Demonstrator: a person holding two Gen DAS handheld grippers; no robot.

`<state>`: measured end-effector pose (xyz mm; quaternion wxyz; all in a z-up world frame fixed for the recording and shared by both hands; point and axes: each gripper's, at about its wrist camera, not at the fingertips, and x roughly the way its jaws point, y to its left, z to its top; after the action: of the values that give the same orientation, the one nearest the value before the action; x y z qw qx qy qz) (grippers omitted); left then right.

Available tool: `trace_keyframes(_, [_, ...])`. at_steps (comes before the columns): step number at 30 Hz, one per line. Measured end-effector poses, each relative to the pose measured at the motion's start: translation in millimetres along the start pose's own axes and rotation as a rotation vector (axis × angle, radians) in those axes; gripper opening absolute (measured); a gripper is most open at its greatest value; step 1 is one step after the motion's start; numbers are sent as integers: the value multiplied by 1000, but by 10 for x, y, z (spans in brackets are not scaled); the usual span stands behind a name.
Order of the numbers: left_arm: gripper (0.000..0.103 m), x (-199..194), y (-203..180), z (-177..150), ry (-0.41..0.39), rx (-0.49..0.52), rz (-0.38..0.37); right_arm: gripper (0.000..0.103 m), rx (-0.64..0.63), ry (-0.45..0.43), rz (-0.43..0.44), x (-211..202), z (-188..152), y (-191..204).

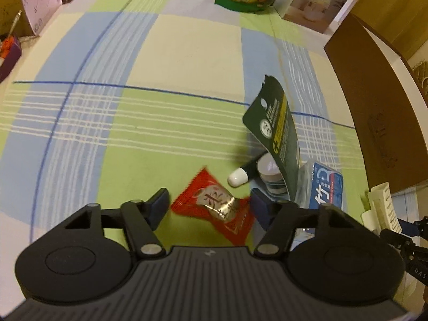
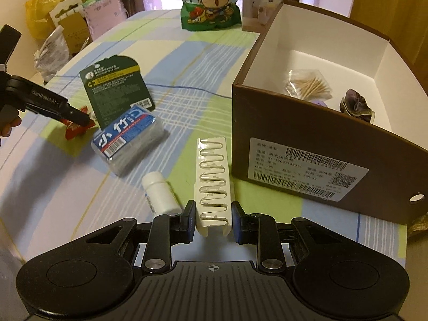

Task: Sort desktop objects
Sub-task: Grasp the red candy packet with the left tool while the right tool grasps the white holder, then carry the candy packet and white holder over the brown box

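Two grippers are seen over a table covered with a checked cloth (image 2: 187, 64) of blue, green and cream. The right gripper (image 2: 212, 220) is closed on a cream ridged plastic strip (image 2: 214, 182), whose near end is pressed between the two pads while its far end rests on the cloth just beside the brown cardboard box (image 2: 307, 139). The left gripper (image 1: 210, 206) is held around a red wrapped candy (image 1: 216, 204) lying on a green square of the cloth; its jaws stand half apart, the right pad at the wrapper's edge and the left pad clear of it, so the candy is not clamped. In the right wrist view the same gripper is seen from the side, its tips down at the candy.

Just beside the candy lie a small white capsule-shaped object (image 1: 236, 178) and a round stack of grey discs (image 1: 270, 174), over which a dark green card package (image 2: 116, 88) is propped. A clear case with a blue label (image 2: 125, 136) is leaned against that card. A small white bottle (image 2: 159, 192) lies on its side just left of the plastic strip.

The open box is white inside and holds a bag of toothpicks (image 2: 307, 85) and a dark crumpled purple item (image 2: 355, 104). A barcode label (image 2: 305, 168) is stuck on its near wall. At the far edge of the table stand a green cartoon snack bag (image 2: 211, 10) and a humidifier carton (image 2: 267, 0).
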<state>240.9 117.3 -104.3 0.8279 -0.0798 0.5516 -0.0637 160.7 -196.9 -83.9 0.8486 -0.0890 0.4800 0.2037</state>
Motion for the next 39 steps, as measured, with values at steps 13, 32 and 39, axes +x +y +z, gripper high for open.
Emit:
trace_keyframes(13, [45,-153,64,-341,58,92,-41,38,-62,54,19,71,21,49])
trace_keyframes(32, [32,-256,-171,-463,41,210,11,30,-19,37,30,-18,-17,18])
trace_keyframes(39, [32,-493,-434,-499,6,268,-17,30,21,-7,39,-360,-61,-67])
